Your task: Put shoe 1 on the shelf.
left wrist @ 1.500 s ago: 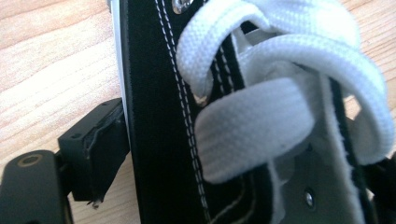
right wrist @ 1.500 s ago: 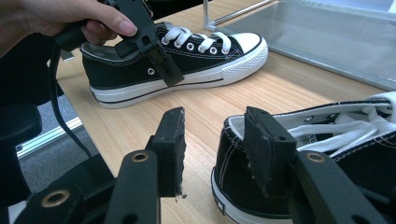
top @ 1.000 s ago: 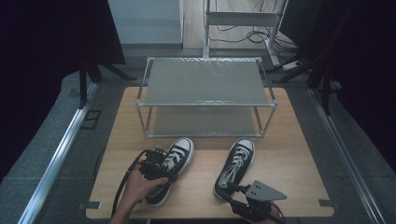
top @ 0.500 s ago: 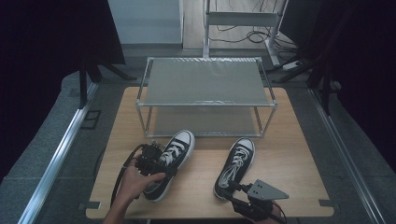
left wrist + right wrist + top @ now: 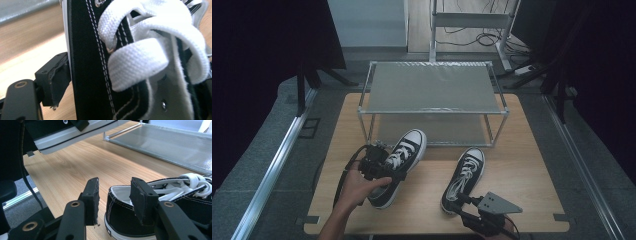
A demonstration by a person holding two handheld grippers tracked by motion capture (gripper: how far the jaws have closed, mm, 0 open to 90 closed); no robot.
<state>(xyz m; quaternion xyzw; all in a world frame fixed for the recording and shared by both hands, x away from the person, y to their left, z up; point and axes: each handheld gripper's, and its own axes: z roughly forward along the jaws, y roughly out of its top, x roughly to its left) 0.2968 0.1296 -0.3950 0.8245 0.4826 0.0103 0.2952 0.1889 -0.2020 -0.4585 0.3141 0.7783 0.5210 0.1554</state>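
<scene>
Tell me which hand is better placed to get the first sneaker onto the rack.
Left. The left gripper is clamped on the left sneaker, already lifted off the table beside the rack. The right gripper only straddles the heel of the right sneaker, which lies flat.

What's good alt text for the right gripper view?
The right tool sits open at the heel of a black sneaker with white laces on the wooden table, one jaw outside the heel, the other over the shoe's opening. At upper left a second sneaker's white sole is off the table; a metal rack stands behind.
</scene>
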